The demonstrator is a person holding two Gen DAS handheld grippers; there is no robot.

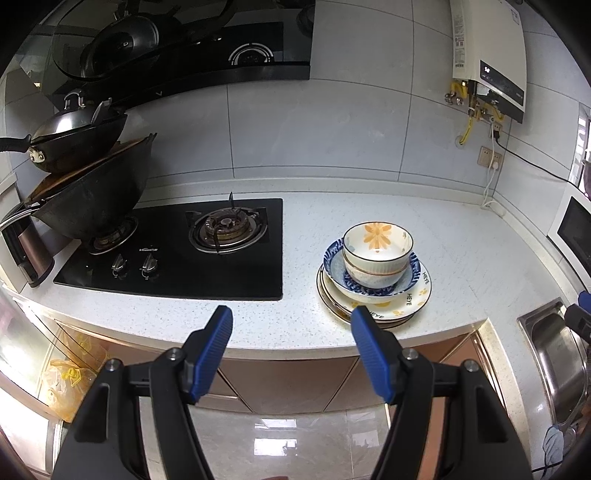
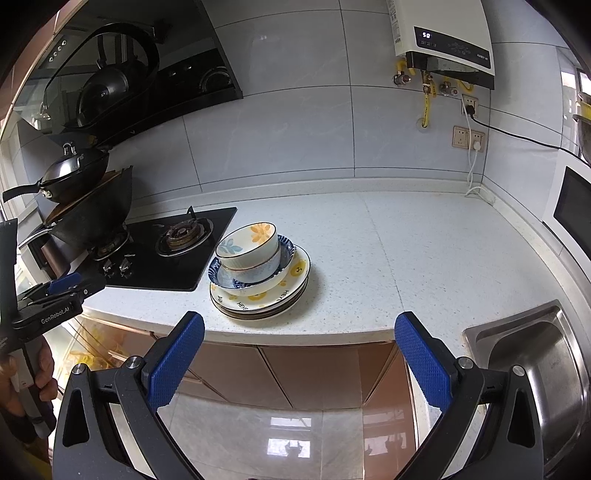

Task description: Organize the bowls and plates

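Grippers, left gripper (image 1: 291,325) and right gripper (image 2: 299,332), hung wide open and empty; you needed to lift the top bowl (image 2: 248,243) straight up.

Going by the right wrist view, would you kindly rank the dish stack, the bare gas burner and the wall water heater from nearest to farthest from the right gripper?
From the right gripper, jaws open over the counter edge:
1. Dish stack, just ahead, slightly left, near the counter's front edge.
2. Bare gas burner, farther back on the left, on the black hob.
3. Water heater, high on the back wall, upper right.
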